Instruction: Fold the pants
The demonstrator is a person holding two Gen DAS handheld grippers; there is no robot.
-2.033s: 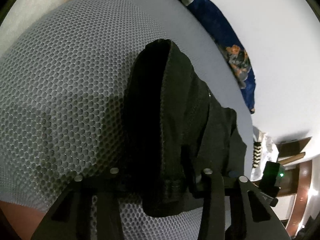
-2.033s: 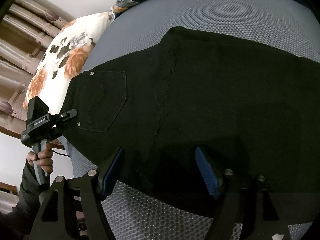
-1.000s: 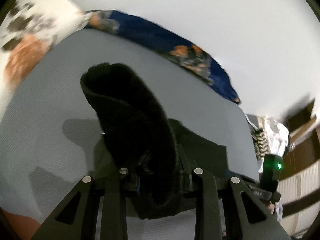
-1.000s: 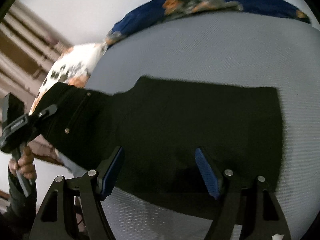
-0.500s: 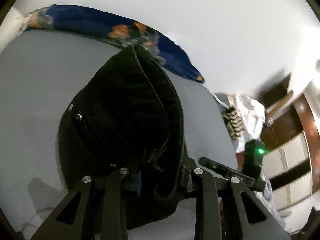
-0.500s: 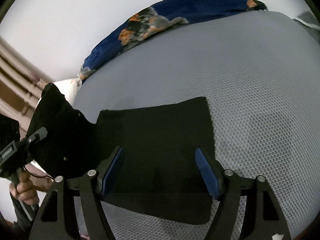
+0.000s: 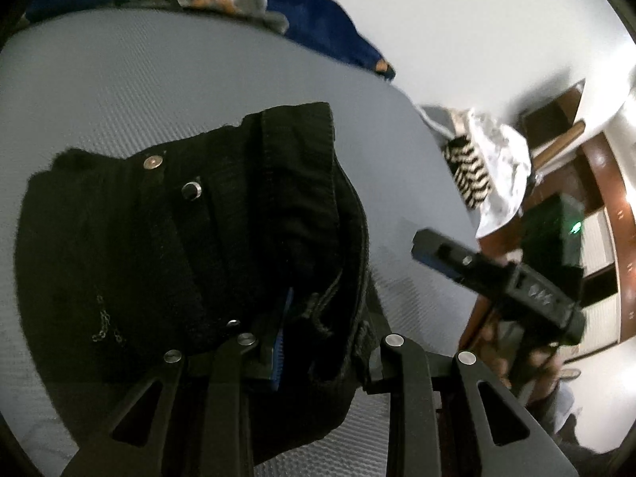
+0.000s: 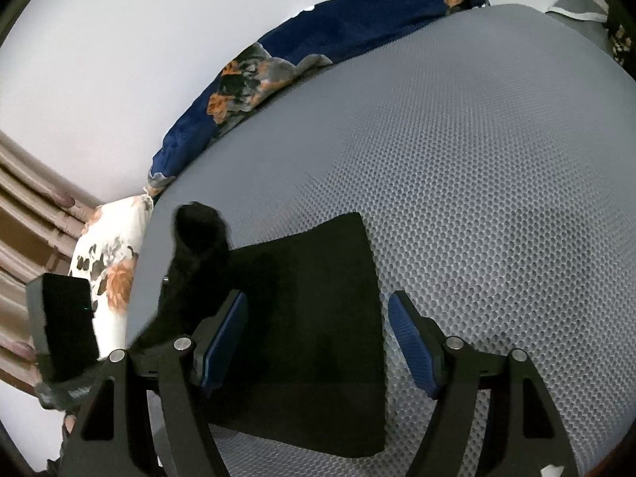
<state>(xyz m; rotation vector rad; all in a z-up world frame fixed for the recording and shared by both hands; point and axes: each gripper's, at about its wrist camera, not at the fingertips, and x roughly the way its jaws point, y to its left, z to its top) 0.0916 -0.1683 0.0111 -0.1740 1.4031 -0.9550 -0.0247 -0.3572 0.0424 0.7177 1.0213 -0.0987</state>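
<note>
i've got the left gripper clamped narrow on the waistband of the black denim pants, lifted so that end can fold over the legs lying flat on the grey honeycomb-mesh mattress. my right gripper hangs wide above them, empty, ready to pin the crease.

Black gripper frames, silver screws, blue-padded jaws.
</note>
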